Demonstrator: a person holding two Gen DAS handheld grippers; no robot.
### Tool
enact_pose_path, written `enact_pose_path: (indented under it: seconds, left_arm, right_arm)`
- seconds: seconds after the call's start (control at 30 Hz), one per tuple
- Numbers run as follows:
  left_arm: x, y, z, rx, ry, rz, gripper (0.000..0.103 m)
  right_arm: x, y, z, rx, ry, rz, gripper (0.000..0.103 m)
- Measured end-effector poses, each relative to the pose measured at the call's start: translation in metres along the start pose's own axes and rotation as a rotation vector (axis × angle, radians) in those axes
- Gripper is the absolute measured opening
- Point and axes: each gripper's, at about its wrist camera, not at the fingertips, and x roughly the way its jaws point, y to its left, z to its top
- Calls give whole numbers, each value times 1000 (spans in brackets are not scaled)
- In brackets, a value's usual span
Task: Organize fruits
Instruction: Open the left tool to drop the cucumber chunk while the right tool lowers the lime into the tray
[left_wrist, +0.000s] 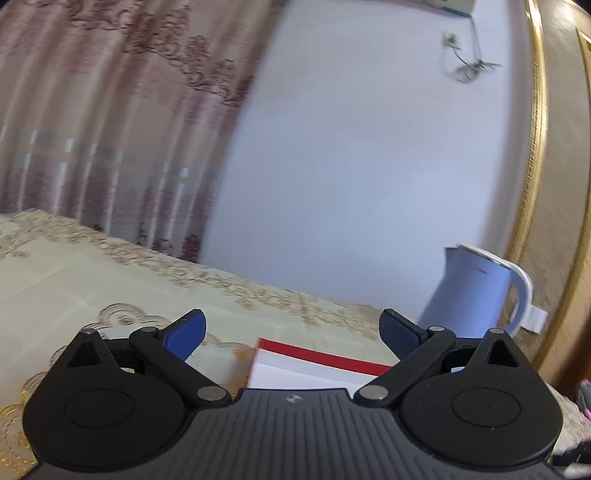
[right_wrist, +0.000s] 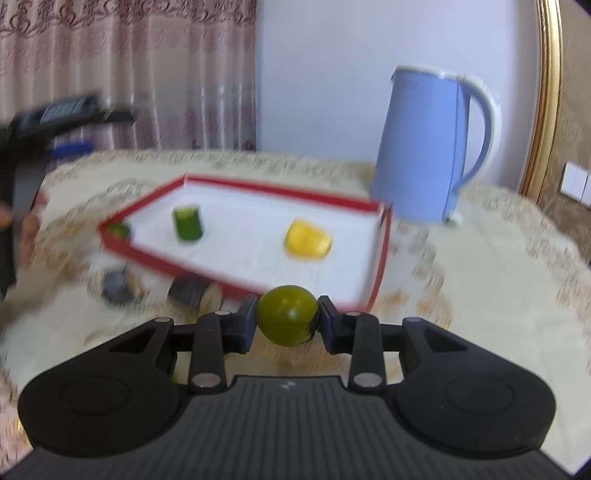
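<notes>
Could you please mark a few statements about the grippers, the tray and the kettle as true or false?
1. The right gripper is clamped on a round green fruit. True.
2. The left gripper holds a yellow fruit. False: its jaws stand wide open with nothing between them.
3. A yellow piece lies inside the red-rimmed tray. True.
4. The tray holds nothing green. False: a green cylinder piece stands in it, and another green piece sits in its left corner.
5. The blue kettle stands inside the tray. False: it stands on the tablecloth behind the tray's right corner.
</notes>
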Motion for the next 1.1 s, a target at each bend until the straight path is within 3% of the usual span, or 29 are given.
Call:
enact_pose_path:
  seconds: [0.1,0.23,0.47,0.67,1.1]
  left_arm:
    - [6,1,-4,14,18,21,101]
    - [11,-5,-10,75,53,41,101]
    - [9,-6,-18,106,81,26,101]
    - [14,-11,-22,135,120,25,101]
    - [16,-15,-26,164,153,21,101]
  right_arm:
    - [15,-4,24,-27,-7,-18,33]
    - [53,-14,40,-40,53,-51,33]
    - [101,-25,42,-42,133,-91,33]
    - [121,-36,36,-28,177,-110,33]
    - [128,-41,33,-10,147,-114,33]
